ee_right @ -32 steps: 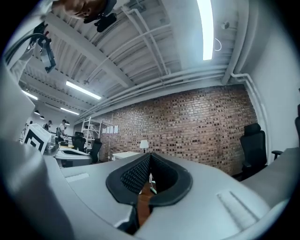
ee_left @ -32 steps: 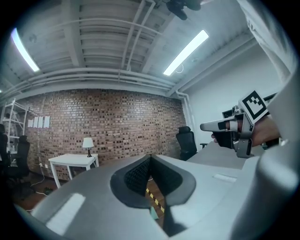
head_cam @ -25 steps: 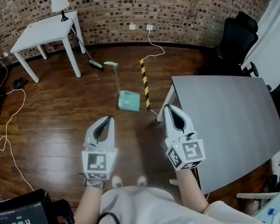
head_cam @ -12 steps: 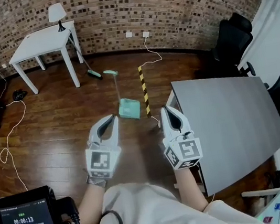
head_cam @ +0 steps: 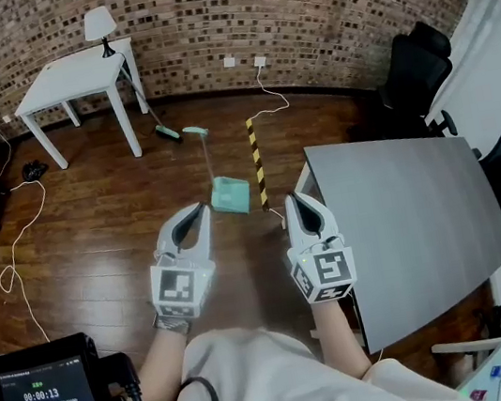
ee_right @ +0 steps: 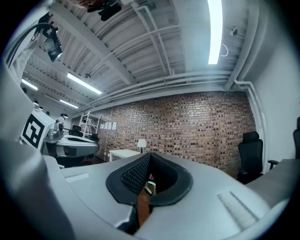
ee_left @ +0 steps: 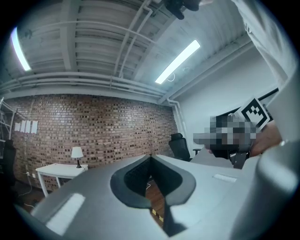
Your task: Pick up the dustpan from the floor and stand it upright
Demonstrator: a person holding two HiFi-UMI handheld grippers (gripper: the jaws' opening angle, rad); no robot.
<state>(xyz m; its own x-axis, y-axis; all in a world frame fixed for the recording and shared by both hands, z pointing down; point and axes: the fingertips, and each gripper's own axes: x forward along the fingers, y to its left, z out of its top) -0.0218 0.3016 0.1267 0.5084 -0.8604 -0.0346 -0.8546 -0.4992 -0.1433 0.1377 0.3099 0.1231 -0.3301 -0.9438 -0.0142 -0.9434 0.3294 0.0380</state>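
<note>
The teal dustpan (head_cam: 230, 194) lies on the wooden floor, its long handle (head_cam: 205, 155) running away from me toward a broom (head_cam: 166, 133) that leans on the white table. Both grippers are held level in front of me, empty and shut. In the head view my left gripper (head_cam: 198, 210) has its tip just left of the pan, well above the floor. My right gripper (head_cam: 289, 200) is to the pan's right, by the grey table's corner. In the right gripper view a bit of the teal dustpan (ee_right: 149, 187) shows below the closed pads (ee_right: 136, 176). The left gripper view shows closed pads (ee_left: 140, 180) and only floor.
A grey table (head_cam: 405, 216) stands close on the right. A black-and-yellow strip (head_cam: 257, 160) lies on the floor beside the pan. The white table (head_cam: 73, 77) with a lamp (head_cam: 98, 25) is at the back left. Cables (head_cam: 18, 234) trail on the left, office chairs (head_cam: 415, 72) stand at the right.
The head view has shifted a little, so the dustpan now sits nearer the gripper tips in the picture. Both grippers stay shut and empty.
</note>
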